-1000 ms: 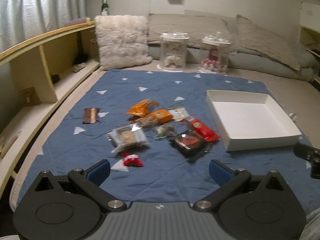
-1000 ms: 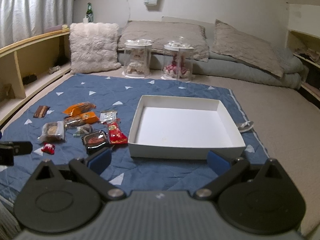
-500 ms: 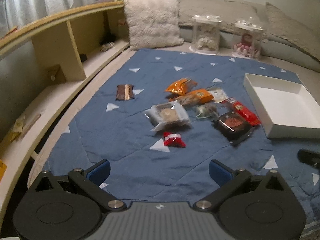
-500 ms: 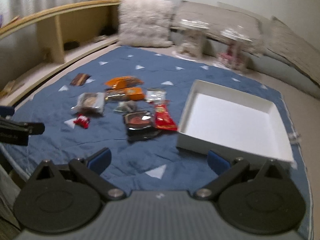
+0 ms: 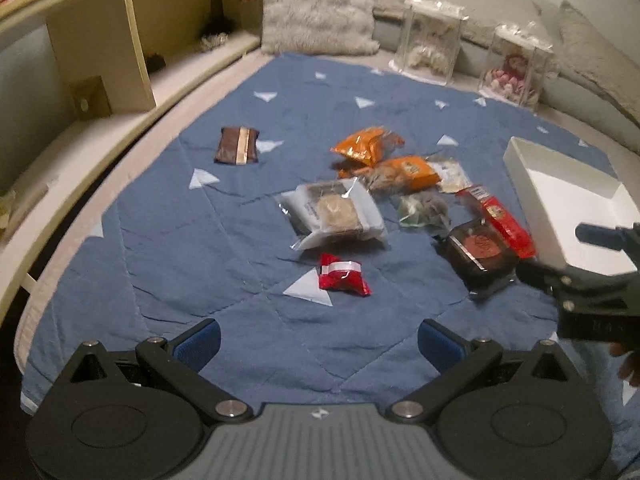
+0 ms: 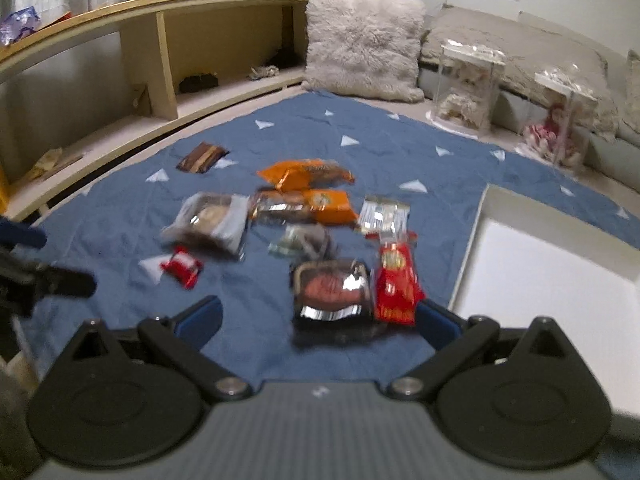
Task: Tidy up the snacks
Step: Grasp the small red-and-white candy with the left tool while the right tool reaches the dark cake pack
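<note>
Several snack packs lie on a blue quilt point(image 5: 168, 240). A small red candy point(image 5: 342, 278) is nearest my left gripper point(image 5: 318, 346), which is open and empty just short of it. Behind lie a clear-wrapped cake point(image 5: 336, 216), two orange packs point(image 5: 366, 146), a brown bar point(image 5: 236, 150), a dark round-cake tray point(image 5: 480, 250) and a long red pack point(image 5: 500, 220). My right gripper point(image 6: 318, 318) is open and empty, with the dark tray point(image 6: 330, 290) and the red pack point(image 6: 396, 284) right in front of it. A white box point(image 6: 540, 264) sits to the right.
A curved wooden shelf point(image 6: 168, 64) runs along the left. A fluffy pillow point(image 6: 362, 38), grey cushions and two clear display cases point(image 6: 468, 88) stand at the back. The right gripper's body point(image 5: 592, 288) shows at the right of the left wrist view.
Both grippers have moved forward and left toward the snacks, which now look larger and closer. The right gripper now shows beside the white box in the left wrist view. Both stay open.
</note>
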Tool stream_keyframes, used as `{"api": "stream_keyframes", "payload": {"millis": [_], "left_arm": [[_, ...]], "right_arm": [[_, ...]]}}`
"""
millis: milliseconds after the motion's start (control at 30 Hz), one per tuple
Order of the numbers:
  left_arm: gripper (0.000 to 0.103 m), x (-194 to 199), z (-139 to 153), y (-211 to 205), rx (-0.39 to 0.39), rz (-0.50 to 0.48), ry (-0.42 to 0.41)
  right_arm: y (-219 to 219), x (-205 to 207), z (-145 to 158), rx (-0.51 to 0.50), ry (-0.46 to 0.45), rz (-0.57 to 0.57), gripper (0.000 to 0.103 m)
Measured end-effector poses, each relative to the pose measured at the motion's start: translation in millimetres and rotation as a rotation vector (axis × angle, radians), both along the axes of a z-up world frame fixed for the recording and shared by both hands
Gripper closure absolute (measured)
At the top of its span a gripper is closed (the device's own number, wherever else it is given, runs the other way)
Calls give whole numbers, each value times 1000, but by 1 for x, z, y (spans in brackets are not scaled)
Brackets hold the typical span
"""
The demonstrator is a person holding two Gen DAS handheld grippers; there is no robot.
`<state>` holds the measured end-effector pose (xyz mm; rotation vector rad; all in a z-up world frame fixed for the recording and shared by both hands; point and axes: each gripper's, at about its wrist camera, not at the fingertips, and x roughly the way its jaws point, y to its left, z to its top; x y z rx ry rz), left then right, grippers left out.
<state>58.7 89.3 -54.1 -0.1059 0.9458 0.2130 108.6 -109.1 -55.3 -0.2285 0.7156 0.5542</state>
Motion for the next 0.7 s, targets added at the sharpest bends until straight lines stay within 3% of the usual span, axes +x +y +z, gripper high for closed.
{"api": "stream_keyframes", "payload": {"millis": [233,400,533,633,700], "left_arm": [[0,24,-23,1,5,-79,6],[0,34,-34,3,-78,-123,-17],[0,39,-37,5,-103,-110,-4],[9,42,-37,4,-105,-118,-12],[24,44,-38,4,-97,-119,-16]], "right_arm": [[4,38,-14,29,63,63,1],[10,59,-22,60,163,113,17],[17,72,-35,42,243,112,20],[24,80,-45,12,284,97,20],[30,83,-50,-38,269,114,20]]}}
